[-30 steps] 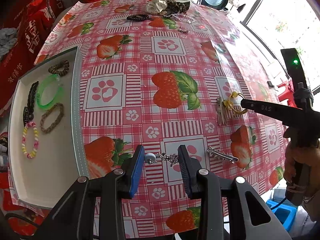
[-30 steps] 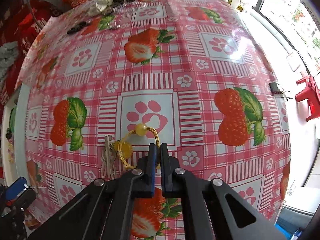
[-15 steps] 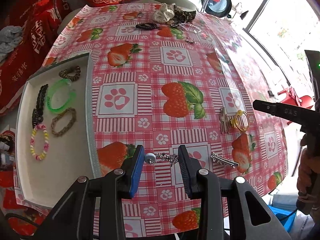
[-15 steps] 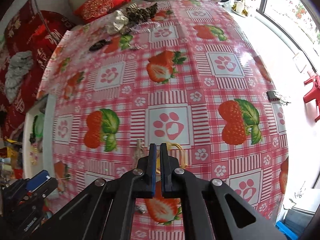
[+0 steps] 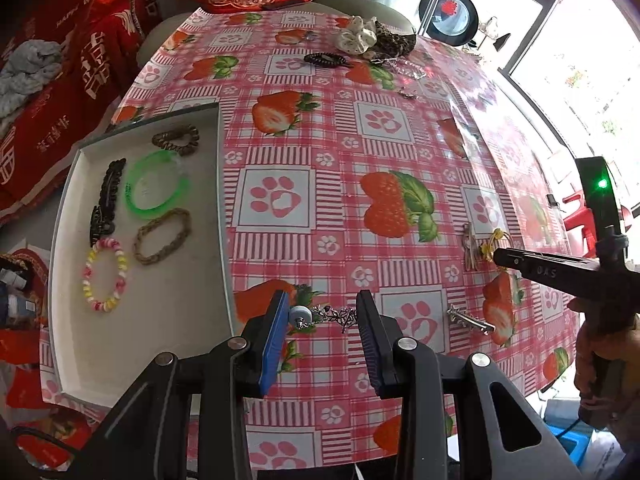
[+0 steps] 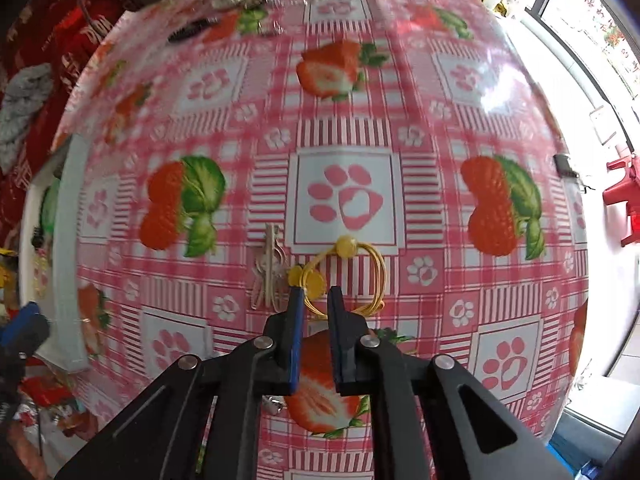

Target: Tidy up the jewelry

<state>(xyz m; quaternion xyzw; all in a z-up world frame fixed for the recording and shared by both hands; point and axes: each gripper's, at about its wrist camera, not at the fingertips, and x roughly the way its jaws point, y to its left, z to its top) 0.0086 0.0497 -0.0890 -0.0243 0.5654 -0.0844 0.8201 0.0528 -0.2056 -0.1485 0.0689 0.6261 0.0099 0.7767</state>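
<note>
The left claw [image 5: 322, 314] stands with its blue-padded fingers apart, and between them on the tabletop [image 5: 320, 152] lies a silver chain piece with a pale round bead [image 5: 320, 315], the bead just beside the left finger; whether either pad touches it cannot be told. Just to the right of that chain lies a silver bar clip [image 5: 470, 319]. To the left of the chain sits a white tray [image 5: 140, 340] holding a pink-and-yellow beaded bracelet [image 5: 105, 274], a braided tan band [image 5: 162, 236], a green bangle [image 5: 157, 185], a dark hair clip [image 5: 105, 202] and a brown coil tie [image 5: 176, 140]. The right claw [image 6: 316, 300] is parted only a little, its fingers straddling the near edge of a yellow hair tie with round beads [image 6: 344, 272], which lies on the tabletop; the pictures do not show the pads pressing on it. Touching the hair tie's left side lies a pale clip [image 6: 269, 268]. From the left camera, the right claw [image 5: 498, 258] is seen low at that hair tie [image 5: 494, 240], well right of the chain. At the tabletop's far edge beyond the chain rest a black spiral tie [image 5: 326, 59], a cream scrunchie [image 5: 357, 38] and a leopard-print scrunchie [image 5: 394, 42].
</note>
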